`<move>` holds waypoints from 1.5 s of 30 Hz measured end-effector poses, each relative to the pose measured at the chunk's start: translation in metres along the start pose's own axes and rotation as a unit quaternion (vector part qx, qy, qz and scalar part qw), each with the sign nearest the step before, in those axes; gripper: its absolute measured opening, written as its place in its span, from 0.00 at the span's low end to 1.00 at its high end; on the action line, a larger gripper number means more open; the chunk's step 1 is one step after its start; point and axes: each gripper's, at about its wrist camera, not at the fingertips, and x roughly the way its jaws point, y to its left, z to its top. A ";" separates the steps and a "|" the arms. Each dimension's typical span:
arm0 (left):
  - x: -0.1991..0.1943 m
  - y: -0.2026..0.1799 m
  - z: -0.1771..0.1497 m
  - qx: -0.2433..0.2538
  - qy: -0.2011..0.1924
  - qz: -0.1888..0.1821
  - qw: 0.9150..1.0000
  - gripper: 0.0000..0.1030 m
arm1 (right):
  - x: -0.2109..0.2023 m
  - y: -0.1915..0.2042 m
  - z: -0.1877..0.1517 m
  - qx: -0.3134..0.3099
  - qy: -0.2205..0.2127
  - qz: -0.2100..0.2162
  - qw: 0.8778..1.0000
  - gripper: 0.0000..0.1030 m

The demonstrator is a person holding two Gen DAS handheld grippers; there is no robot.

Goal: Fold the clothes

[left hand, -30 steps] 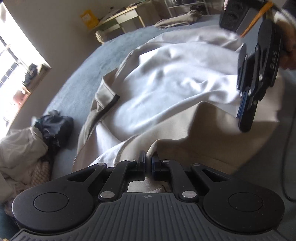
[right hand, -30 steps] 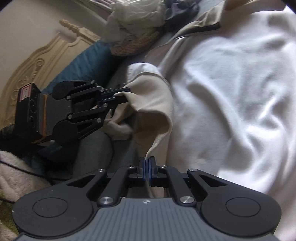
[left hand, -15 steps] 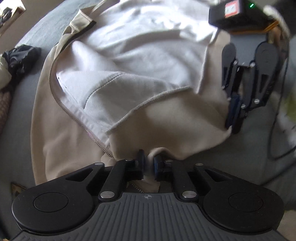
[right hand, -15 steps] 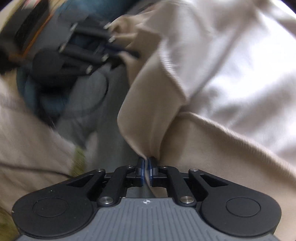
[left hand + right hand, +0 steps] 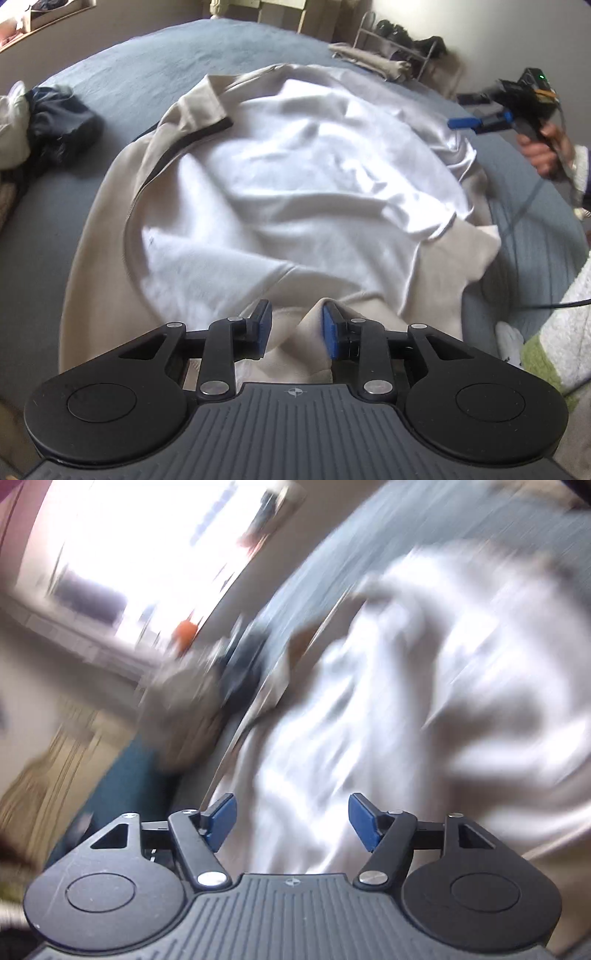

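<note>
The beige jacket [image 5: 280, 192] lies spread on the blue-grey bed cover [image 5: 155, 62], lining side up, filling the centre of the left wrist view. Its white lining [image 5: 295, 177] faces the camera, creased throughout. A beige collar flap with a dark edge [image 5: 192, 122] sits at the 10 o'clock side of the garment.

Left gripper [image 5: 296, 330]: the jaws are opening. A fold of the jacket's beige hem rises between the blue pads [image 5: 330, 334]; the fabric lies against the right pad and stands clear of the left one, so it is not clamped.

Right gripper [image 5: 293, 821]: the jaws are opening and already stand wide apart. Nothing sits between the pads; the blurred white lining lies beyond them. In the left wrist view this gripper [image 5: 467, 123] appears at 2 o'clock, held by the person's hand [image 5: 546, 151] beyond the jacket's edge.

A dark bundle of clothes [image 5: 55, 129] rests on the cover at 9 o'clock, well apart from the jacket. A black cable [image 5: 517, 221] runs across the cover at 3 o'clock. The right wrist view is heavily motion-blurred; finer detail cannot be told.
</note>
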 end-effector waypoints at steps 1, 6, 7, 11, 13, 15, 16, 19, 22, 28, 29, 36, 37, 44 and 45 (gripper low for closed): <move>0.000 -0.001 0.000 0.003 0.003 -0.002 1.000 0.28 | -0.009 -0.013 0.018 -0.001 -0.029 -0.040 0.999 0.82; -0.005 0.002 -0.017 -0.001 0.048 -0.001 0.999 0.28 | -0.019 -0.087 0.071 0.050 -0.079 -0.142 0.985 0.93; -0.009 0.006 -0.025 -0.007 0.065 0.004 0.998 0.29 | -0.015 -0.102 0.068 0.080 -0.086 -0.143 0.983 0.93; -0.031 0.019 -0.050 -0.043 0.110 0.034 0.992 0.29 | 0.033 -0.155 0.056 0.189 -0.070 -0.109 0.973 0.93; -0.050 0.029 -0.054 -0.076 0.101 0.052 0.991 0.29 | 0.045 -0.164 0.050 0.213 -0.055 -0.080 0.972 0.94; -0.067 0.036 -0.051 -0.100 0.084 0.074 0.989 0.29 | 0.053 -0.162 0.045 0.219 -0.044 -0.044 0.974 0.94; -0.074 0.039 -0.048 -0.104 0.074 0.089 0.988 0.30 | 0.057 -0.161 0.042 0.217 -0.032 -0.031 0.975 0.95; -0.093 0.048 -0.036 -0.123 0.034 0.116 0.985 0.30 | 0.070 -0.154 0.037 0.200 0.015 -0.005 0.980 0.96; -0.096 0.056 -0.024 -0.155 -0.001 0.112 0.982 0.31 | 0.077 -0.141 0.032 0.163 0.046 -0.009 0.985 0.97; -0.034 0.017 0.011 -0.101 -0.031 0.039 0.994 0.31 | 0.089 -0.106 0.019 0.055 0.061 -0.105 0.991 0.82; -0.019 0.006 0.016 -0.088 -0.035 0.017 0.995 0.32 | 0.093 -0.094 0.016 0.018 0.067 -0.139 0.988 0.70; 0.089 -0.072 0.026 0.014 0.017 -0.059 0.998 0.32 | 0.113 -0.015 0.004 -0.224 0.059 -0.324 0.917 0.16; 0.103 -0.082 0.021 0.034 0.034 -0.056 0.997 0.32 | 0.113 -0.009 0.008 -0.249 0.050 -0.349 0.902 0.15; 0.139 -0.101 0.010 0.066 0.069 -0.058 0.994 0.36 | 0.068 -0.025 0.082 -0.313 -0.025 -0.467 0.827 0.12; 0.141 -0.098 0.012 0.055 0.070 -0.062 0.994 0.36 | 0.063 -0.029 0.096 -0.305 -0.031 -0.472 0.826 0.12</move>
